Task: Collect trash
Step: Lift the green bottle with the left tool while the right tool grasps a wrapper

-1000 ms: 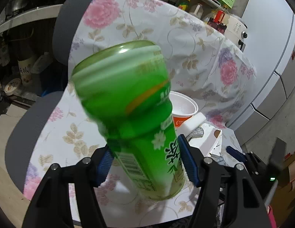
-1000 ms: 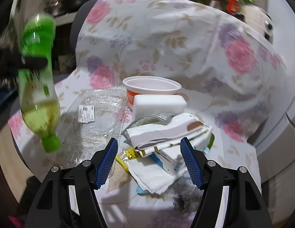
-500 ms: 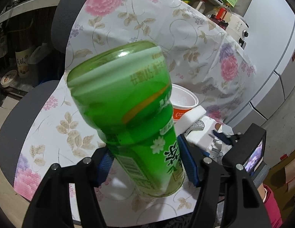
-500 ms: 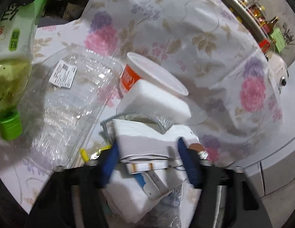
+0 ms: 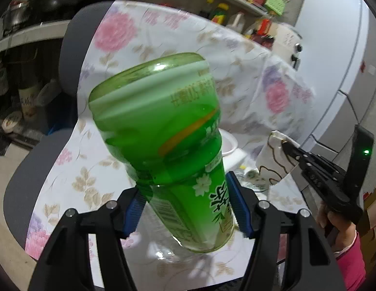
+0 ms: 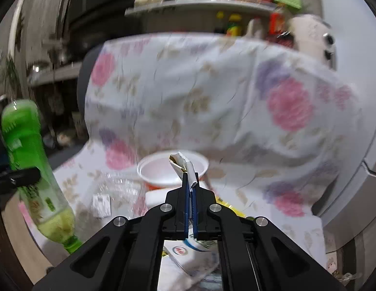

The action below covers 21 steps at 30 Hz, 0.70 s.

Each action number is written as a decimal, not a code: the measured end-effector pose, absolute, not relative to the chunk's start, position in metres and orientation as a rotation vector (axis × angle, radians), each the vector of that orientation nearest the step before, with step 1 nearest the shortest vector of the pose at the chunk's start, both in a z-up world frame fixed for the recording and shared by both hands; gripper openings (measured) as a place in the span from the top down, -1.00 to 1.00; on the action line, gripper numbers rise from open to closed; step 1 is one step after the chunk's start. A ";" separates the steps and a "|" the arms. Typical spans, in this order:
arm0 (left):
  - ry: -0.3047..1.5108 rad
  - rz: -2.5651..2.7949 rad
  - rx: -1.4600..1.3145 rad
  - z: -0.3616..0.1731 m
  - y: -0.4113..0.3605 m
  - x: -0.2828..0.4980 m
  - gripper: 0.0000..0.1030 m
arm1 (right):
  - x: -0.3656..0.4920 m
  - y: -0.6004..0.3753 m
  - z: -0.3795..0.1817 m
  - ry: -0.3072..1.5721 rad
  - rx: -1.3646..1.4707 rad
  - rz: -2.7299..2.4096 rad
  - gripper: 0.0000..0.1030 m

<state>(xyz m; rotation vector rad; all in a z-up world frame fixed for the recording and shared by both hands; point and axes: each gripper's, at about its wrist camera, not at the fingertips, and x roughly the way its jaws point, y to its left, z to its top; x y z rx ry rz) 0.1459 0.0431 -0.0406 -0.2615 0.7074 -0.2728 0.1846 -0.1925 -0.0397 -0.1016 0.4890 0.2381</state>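
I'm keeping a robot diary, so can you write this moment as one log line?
left tool: shut on green bottle, upside down | right tool: shut on white wrapper | white bowl: on floral cloth

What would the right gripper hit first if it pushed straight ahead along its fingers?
Probably the white bowl just past the wrapper pinched in the right gripper; behind that, the floral cloth. Blur leaves depth uncertain.

A cloth (image 6: pixel 212 101) covers the chair (image 5: pixel 74 48). On the seat, a bowl (image 6: pixel 161 169) sits far back. A clear plastic box (image 6: pixel 115 194) lies left of it. The bottle (image 6: pixel 30 169) hangs at the far left, cap down. Shelves (image 6: pixel 200 2) stand behind.
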 end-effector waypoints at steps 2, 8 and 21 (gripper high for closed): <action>0.680 -0.287 -0.257 -0.031 0.036 0.140 -0.19 | 0.167 -0.207 -0.024 0.443 -0.061 0.233 0.96; 0.612 -0.393 -0.227 -0.008 -0.008 0.116 -0.19 | 0.109 -0.248 -0.007 0.392 -0.020 0.170 0.96; 0.762 -0.895 0.001 -0.071 -0.222 0.050 -0.19 | -0.048 -0.397 -0.082 0.545 0.142 -0.231 0.95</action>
